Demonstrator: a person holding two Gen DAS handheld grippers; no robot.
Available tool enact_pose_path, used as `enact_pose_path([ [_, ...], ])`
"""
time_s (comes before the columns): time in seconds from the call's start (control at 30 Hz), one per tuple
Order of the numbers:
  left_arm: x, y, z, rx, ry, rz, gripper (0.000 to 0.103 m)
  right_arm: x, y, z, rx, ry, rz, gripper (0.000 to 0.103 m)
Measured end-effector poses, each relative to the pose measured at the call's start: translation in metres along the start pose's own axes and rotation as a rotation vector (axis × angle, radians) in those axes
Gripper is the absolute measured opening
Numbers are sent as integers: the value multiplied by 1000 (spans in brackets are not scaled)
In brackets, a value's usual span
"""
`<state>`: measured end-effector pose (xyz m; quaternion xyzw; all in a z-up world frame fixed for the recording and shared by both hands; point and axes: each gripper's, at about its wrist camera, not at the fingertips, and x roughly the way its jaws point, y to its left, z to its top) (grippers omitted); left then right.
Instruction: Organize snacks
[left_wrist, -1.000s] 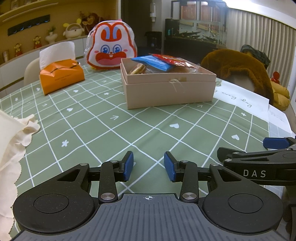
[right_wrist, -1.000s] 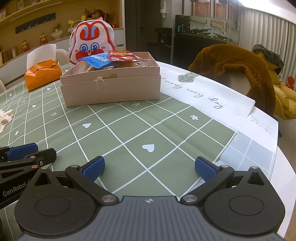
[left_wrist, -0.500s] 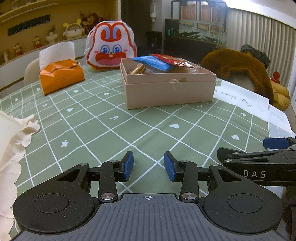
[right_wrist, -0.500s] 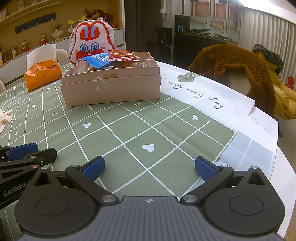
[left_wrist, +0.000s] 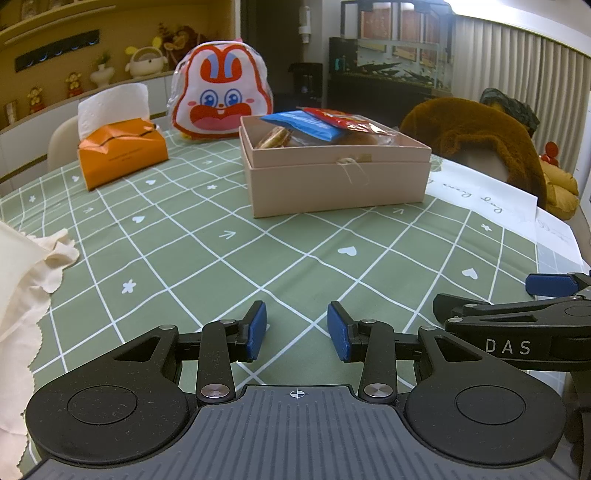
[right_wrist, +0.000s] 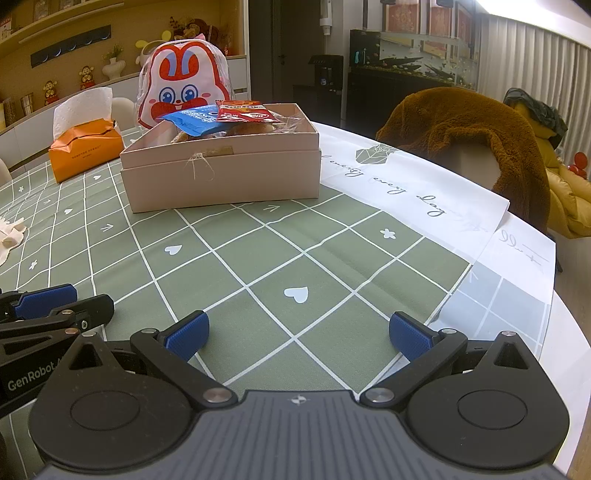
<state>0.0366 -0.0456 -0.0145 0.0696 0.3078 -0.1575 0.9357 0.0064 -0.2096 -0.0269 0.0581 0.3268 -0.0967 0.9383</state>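
Observation:
A beige box (left_wrist: 332, 177) stands on the green checked tablecloth (left_wrist: 207, 258), also in the right wrist view (right_wrist: 221, 177). In it lie a blue snack packet (left_wrist: 301, 123), a red packet (left_wrist: 345, 120) and wrapped snacks; the blue packet (right_wrist: 195, 120) and the red packet (right_wrist: 243, 110) also show in the right wrist view. My left gripper (left_wrist: 296, 331) is low over the cloth, well short of the box, with a narrow gap and nothing held. My right gripper (right_wrist: 297, 332) is wide open and empty, beside the left one.
An orange tissue pack (left_wrist: 122, 153) and a rabbit-face bag (left_wrist: 219, 99) stand behind the box. A cream cloth (left_wrist: 22, 288) lies at the left. White paper (right_wrist: 413, 188) covers the right side of the table. A chair with a brown fleece (right_wrist: 472, 136) stands beyond the edge.

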Motion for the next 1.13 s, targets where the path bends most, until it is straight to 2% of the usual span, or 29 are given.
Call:
enact_pose_path([
  [1.13, 0, -3, 1, 11, -1, -7, 42, 1, 0, 0, 0, 0, 0, 103],
])
